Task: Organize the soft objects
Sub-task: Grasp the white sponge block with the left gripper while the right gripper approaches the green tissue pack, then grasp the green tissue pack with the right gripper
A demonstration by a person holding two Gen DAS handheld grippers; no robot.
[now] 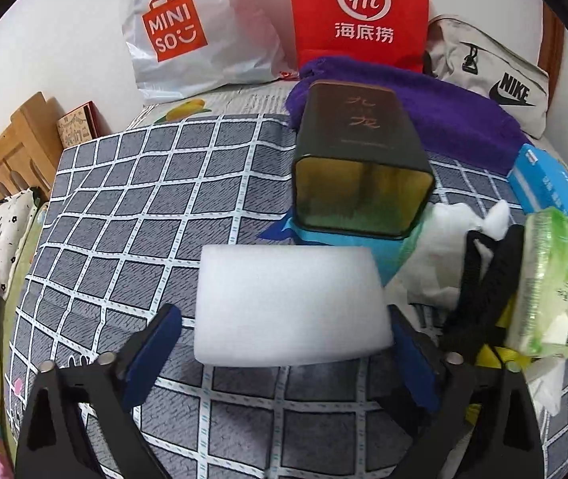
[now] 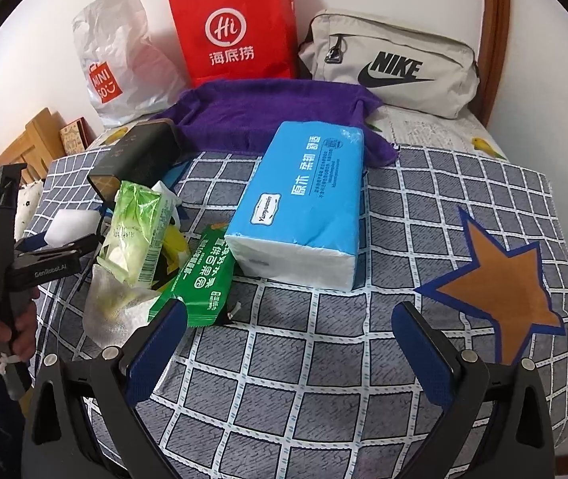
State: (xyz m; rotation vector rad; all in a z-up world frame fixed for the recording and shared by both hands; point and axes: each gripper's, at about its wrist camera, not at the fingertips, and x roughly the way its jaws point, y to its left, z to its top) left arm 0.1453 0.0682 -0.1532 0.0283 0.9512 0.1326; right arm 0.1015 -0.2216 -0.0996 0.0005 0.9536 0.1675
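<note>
A white foam block [image 1: 287, 303] lies on the grey checked sheet [image 1: 132, 207] between the blue pads of my left gripper [image 1: 284, 311]. The right pad touches its edge and a gap shows at the left pad, so the jaws stand open around it. Behind it a dark open tin [image 1: 359, 159] lies on its side, in front of a purple towel [image 1: 455, 119]. My right gripper [image 2: 289, 307] is open over bare sheet, short of a blue tissue pack [image 2: 303, 203]. Left of it lie a green wipes pack [image 2: 200, 279] and a pale green tissue packet [image 2: 136, 227].
A white Miniso bag [image 1: 176, 36], a red paper bag [image 1: 359, 12] and a beige Nike bag [image 2: 391, 64] lean on the wall behind. A black strap [image 1: 479, 279] and white cloth [image 1: 443, 247] lie right of the foam. Pillows [image 1: 8, 227] sit at the left bed edge.
</note>
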